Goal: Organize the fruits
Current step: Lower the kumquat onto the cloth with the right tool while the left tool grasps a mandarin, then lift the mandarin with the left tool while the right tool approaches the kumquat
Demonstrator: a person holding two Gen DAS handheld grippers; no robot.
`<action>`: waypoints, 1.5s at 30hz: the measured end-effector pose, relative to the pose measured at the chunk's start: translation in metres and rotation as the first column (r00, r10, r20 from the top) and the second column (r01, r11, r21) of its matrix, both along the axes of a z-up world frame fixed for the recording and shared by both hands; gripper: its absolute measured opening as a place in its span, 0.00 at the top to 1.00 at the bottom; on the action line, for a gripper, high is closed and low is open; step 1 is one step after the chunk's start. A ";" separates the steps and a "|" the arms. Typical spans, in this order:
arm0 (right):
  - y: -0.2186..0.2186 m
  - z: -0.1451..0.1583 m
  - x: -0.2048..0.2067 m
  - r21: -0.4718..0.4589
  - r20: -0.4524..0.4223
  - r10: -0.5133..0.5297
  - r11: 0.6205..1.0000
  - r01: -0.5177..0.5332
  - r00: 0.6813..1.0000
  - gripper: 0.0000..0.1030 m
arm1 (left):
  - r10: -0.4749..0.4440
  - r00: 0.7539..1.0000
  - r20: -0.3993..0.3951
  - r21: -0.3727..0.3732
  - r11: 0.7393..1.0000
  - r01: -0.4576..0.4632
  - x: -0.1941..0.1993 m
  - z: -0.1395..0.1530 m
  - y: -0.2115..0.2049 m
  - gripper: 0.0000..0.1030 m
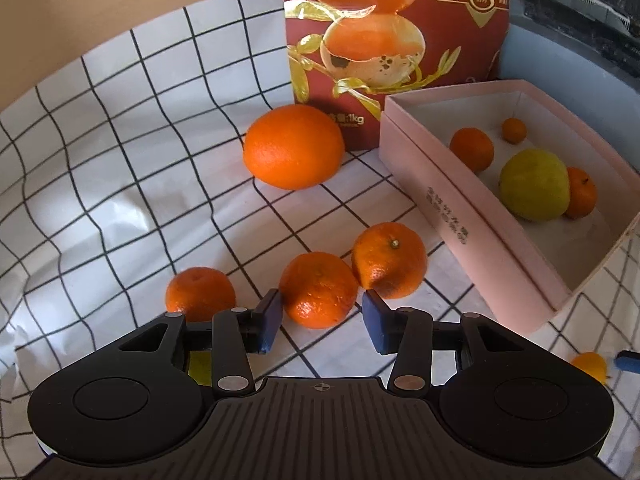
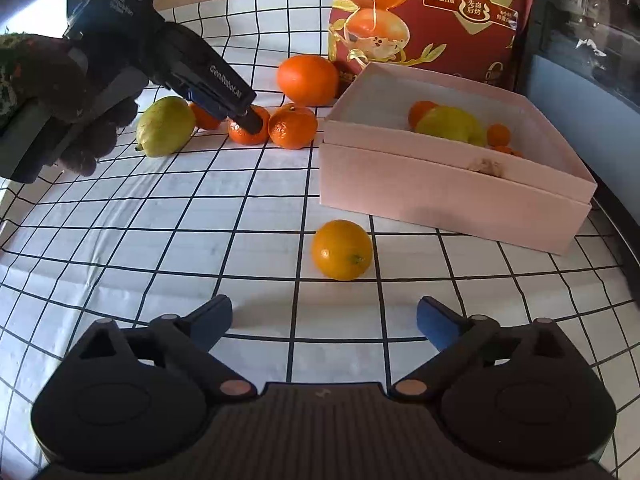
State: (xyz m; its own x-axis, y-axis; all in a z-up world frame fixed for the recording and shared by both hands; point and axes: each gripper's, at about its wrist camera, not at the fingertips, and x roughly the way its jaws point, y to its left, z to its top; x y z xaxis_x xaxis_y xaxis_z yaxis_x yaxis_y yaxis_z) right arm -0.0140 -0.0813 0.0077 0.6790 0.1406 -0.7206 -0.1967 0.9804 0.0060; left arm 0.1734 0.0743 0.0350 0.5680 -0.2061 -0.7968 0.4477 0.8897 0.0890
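Flanking a mandarin (image 1: pixel 318 290) without visibly pressing it, the left gripper (image 1: pixel 322 322) crowds neighbouring mandarins; right gripper (image 2: pixel 324 322) gapes empty.

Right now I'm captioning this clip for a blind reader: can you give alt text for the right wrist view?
The open right gripper hovers over a checked cloth just short of a lone orange. Behind it sits a pink box holding fruit, and at far left the left gripper reaches a mandarin.
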 end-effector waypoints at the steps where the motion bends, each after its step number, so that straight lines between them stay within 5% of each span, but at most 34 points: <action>1: 0.000 0.000 0.000 0.000 0.002 -0.001 1.000 0.001 1.000 0.03 | 0.003 1.000 0.007 0.005 1.000 -0.003 0.000 -0.001 -0.001 0.53; 13: -0.001 -0.001 0.000 0.001 0.002 -0.006 1.000 0.006 1.000 0.00 | 0.055 0.998 0.006 -0.059 0.997 -0.054 -0.009 0.005 0.005 0.56; 25: -0.002 0.000 -0.003 0.005 0.007 0.003 1.000 -0.003 1.000 0.00 | 0.135 0.987 -0.090 -0.155 0.977 -0.147 -0.120 0.011 0.027 0.64; 29: -0.001 0.000 -0.006 0.006 0.005 -0.012 1.000 0.012 1.000 0.00 | 0.177 0.977 -0.116 -0.178 0.964 -0.196 -0.139 0.005 0.037 0.76; 37: -0.005 0.002 -0.009 0.005 -0.008 0.019 1.000 -0.019 1.000 0.00 | 0.235 0.964 -0.127 -0.218 0.941 -0.258 -0.148 0.000 0.048 0.77; 45: 0.000 0.008 0.016 0.010 -0.038 0.035 0.999 -0.034 0.999 0.14 | 0.229 0.963 -0.141 -0.270 0.927 -0.260 -0.148 0.001 0.058 0.76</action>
